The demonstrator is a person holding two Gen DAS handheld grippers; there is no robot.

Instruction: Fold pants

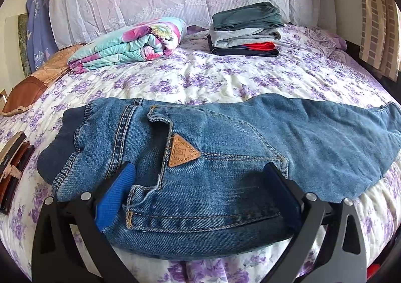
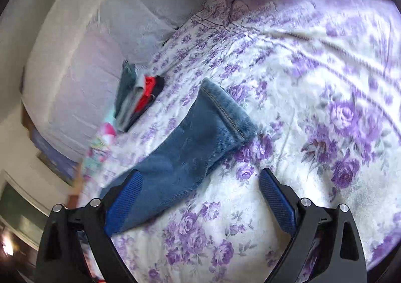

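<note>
One pair of jeans [image 1: 213, 157] lies across the middle of the left wrist view, with one brown triangle patch [image 1: 183, 150]. At upper right stands one stack of folded clothes [image 1: 246, 29]; I count about four pieces in it. At upper left there is one rolled flowered blanket [image 1: 132, 43]. Two grippers, left gripper [image 1: 200, 175] and right gripper [image 2: 200, 180], each have two blue fingers.

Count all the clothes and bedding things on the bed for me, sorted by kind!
Jeans: 1
Folded clothes in the stack: 4 layers show (teal, grey, red, dark navy)
Rolled flowery blanket: 1
Brown cushion: 1
Purple-flowered bedspread: 1
Total: 8
</note>
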